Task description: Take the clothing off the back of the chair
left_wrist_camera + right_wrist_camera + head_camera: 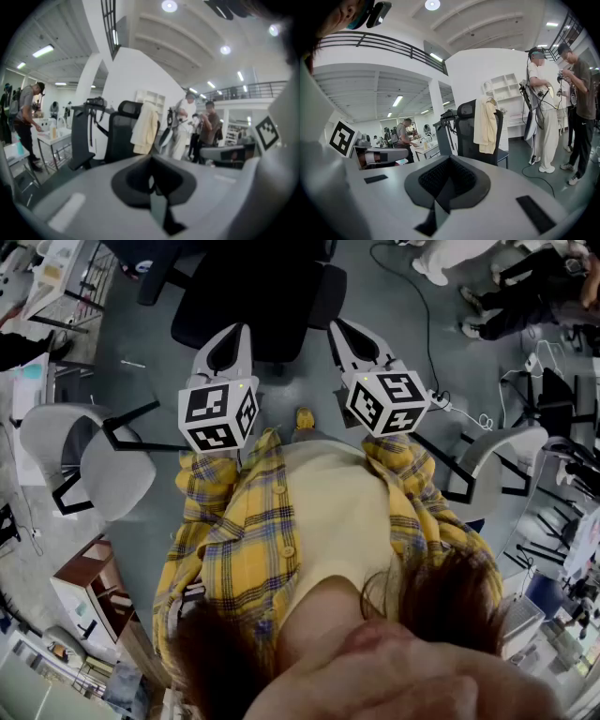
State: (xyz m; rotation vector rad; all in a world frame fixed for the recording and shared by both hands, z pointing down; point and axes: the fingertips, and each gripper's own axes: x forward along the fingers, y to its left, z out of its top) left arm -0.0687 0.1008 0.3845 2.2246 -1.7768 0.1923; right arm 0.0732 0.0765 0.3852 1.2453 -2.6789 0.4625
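Head view first: I'm looking down past a yellow plaid shirt [234,549] at both tools, held side by side and aimed at the black chair [253,292]. The left gripper [234,334] and the right gripper [339,332] stop just short of it, touching nothing. From up here the chair is only a dark mass and I can't pick out the clothing on it.

Left gripper view: the left gripper [152,182] has its jaws pressed together with nothing between them. Beyond the tips stands the chair [119,133], well apart from the tool. The cream garment [146,127] hangs draped over the chair's back, on its right edge. Two standing people [199,131] are just to the right of the chair.

Right gripper view: the right gripper [443,187] also has its jaws drawn tight together, and they are empty. The chair [465,133] sits straight ahead, clear of the tool, with the garment [486,125] hanging down its back below the headrest. A white shelf [506,89] stands behind the chair, and two people [562,108] stand to its right.
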